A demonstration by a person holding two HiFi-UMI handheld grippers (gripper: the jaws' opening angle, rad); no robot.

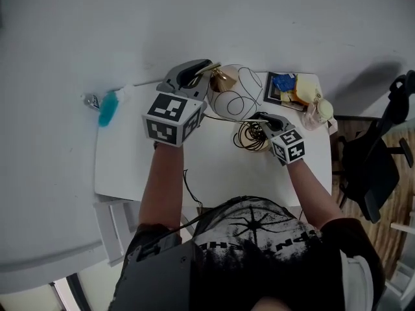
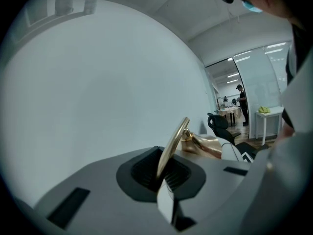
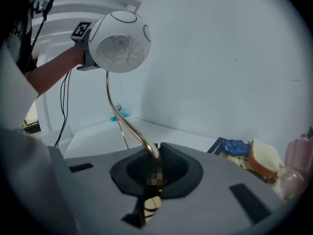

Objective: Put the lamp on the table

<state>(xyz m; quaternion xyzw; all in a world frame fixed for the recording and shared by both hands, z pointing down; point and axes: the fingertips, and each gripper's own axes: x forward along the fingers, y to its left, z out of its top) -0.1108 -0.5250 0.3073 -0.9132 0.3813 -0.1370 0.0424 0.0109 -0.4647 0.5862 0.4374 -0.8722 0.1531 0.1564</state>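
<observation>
A: Head view: the lamp (image 1: 235, 94) is held over the far edge of the white worktop (image 1: 130, 161), with the left gripper (image 1: 206, 69) and right gripper (image 1: 262, 118) both on it.

B: Right gripper view adds detail: its jaws pinch the curved gold stem (image 3: 128, 124) low down, with the round shade (image 3: 120, 39) overhead. Left gripper view shows its jaws clamped on the stem's upper end.

Lamp (image 1: 237, 92) over table (image 1: 130, 161); book (image 1: 277, 91) at right
</observation>
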